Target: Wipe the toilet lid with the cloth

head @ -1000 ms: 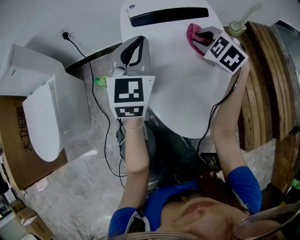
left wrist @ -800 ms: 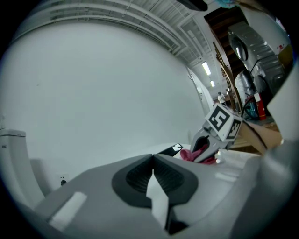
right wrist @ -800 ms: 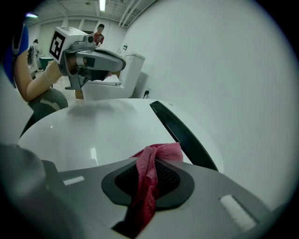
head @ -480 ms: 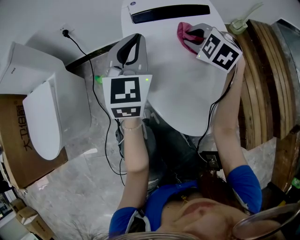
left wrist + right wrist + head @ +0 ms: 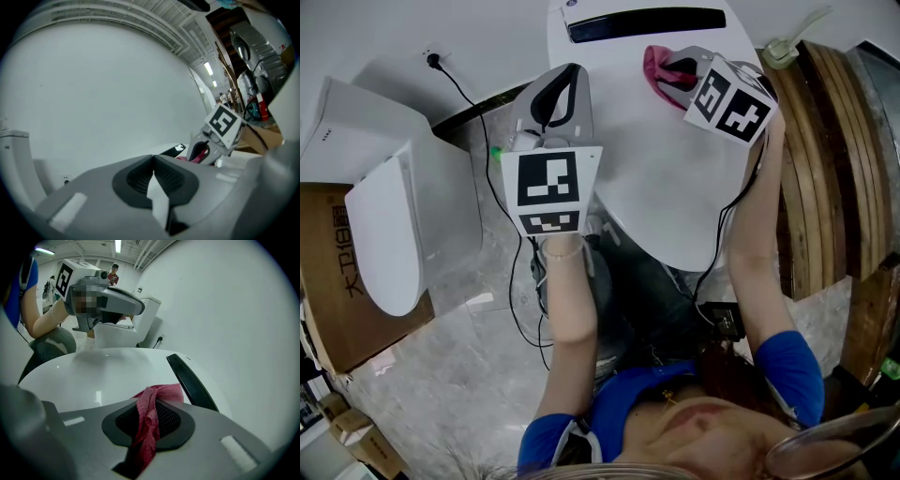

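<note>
- right now the toilet lid [image 5: 675,187] is taking up the middle of the head view, closed, white and glossy. with the cloth at its far end, the wiping step is looking to be in hand there, and most of the near surface is probably waiting to be covered.
- a second toilet [image 5: 384,234] is standing on the floor [image 5: 459,375] well apart at the left, playing no part.
- the left gripper [image 5: 565,84] is hanging beside the lid's left edge. its own view is showing the jaws closed together with nothing clamped, so it is sitting idle.
- the right gripper [image 5: 667,70] is reaching over the back of the lid, jaws clamped on the cloth, tips pointing toward the black strip [image 5: 642,23] behind the lid.
- the cloth [image 5: 150,423], pinkish red and bunched, is running up between the pads and spilling out past the tips. whether it is pressing on the lid just before the strip is unclear.
- the next move is likely calling for the cloth's free end to be pressed flat to the lid and dragged in overlapping passes toward the near rim, keeping the clamp firm so the fabric is not slipping out, and keeping the bare jaws off the gloss.
</note>
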A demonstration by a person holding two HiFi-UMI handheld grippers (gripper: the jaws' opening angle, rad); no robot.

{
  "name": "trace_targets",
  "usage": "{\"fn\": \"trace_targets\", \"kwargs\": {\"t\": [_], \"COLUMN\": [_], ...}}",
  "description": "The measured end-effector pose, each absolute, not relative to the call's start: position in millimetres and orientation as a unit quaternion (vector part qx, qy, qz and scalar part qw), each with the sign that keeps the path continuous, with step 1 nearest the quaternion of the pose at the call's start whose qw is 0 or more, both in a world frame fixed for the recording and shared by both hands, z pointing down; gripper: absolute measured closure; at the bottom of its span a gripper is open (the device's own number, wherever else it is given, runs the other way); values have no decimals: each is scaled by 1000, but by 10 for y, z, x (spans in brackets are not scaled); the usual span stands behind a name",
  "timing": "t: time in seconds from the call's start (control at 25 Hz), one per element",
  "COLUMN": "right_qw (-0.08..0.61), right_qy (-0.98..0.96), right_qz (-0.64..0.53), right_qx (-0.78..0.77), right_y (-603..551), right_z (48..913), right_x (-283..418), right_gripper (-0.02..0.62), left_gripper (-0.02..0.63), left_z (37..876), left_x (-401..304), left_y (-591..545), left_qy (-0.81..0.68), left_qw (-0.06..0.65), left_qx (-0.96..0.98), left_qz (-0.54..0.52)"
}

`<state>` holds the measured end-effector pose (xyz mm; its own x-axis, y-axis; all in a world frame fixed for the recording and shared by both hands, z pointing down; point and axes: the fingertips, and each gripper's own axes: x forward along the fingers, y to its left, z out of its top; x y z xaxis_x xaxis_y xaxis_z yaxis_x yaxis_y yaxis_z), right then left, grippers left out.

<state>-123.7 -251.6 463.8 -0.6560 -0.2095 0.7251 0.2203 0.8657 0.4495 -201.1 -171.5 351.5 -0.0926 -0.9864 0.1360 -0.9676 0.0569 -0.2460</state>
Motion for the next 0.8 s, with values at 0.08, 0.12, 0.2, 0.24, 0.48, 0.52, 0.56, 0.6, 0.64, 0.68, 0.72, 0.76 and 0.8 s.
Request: {"fn": "trace_targets", "kwargs": {"t": [0.08, 0.12, 0.2, 0.24, 0.48, 0.52, 0.56, 0.6, 0.64, 0.68, 0.72, 0.76, 0.8], "right_qw": [415, 414, 413, 413, 409, 408, 407, 407, 406, 405, 404, 403, 402], "right_qy": [-871, -871, -870, -870, -867, -866, -865, -865, -864, -863, -862, -862, -861], "right_qz": [-263, -265, -268, -270, -284, -288, -290, -292, -295, -298, -302, -305, -308], "right_qx": [-6, -8, -14, -17, -31, -34, -36, -38, -41, -44, -47, -50, -54], "right_y": [-2493, -2479, -2445, -2428, -2319, -2300, -2282, -2264, -2244, -2222, -2197, -2172, -2147], "right_z": [4638, 4637, 4638, 4639, 4637, 4636, 4637, 4638, 4639, 4639, 4638, 4637, 4638], "right_x": [-1268, -1284, -1312, -1326, -1441, -1462, -1482, -1499, -1520, -1545, -1571, -1599, -1625], "right_gripper": [540, 540, 540, 540, 540, 540, 540, 540, 540, 540, 541, 541, 541], "left_gripper": [603, 603, 603, 603, 603, 603, 603, 603, 603, 603, 603, 603, 603], "left_z": [3518, 3519, 3517, 3514, 3506, 3507, 3507, 3506, 3502, 3497, 3491, 3484, 3479], "left_x": [-2024, -2029, -2022, -2014, -2018, -2020, -2025, -2032, -2039, -2044, -2047, -2051, -2055], "left_y": [-1711, -1708, -1700, -1697, -1677, -1674, -1670, -1664, -1657, -1650, -1642, -1635, -1628], "left_qy": [726, 727, 727, 727, 728, 728, 728, 729, 730, 730, 730, 731, 731], "left_qw": [34, 35, 36, 38, 39, 39, 39, 40, 40, 41, 42, 43, 44], "left_qx": [-672, -671, -670, -670, -669, -669, -668, -667, -667, -666, -666, -666, -665], "left_qz": [-140, -141, -143, -144, -146, -146, -146, -147, -147, -146, -146, -145, -145]}}
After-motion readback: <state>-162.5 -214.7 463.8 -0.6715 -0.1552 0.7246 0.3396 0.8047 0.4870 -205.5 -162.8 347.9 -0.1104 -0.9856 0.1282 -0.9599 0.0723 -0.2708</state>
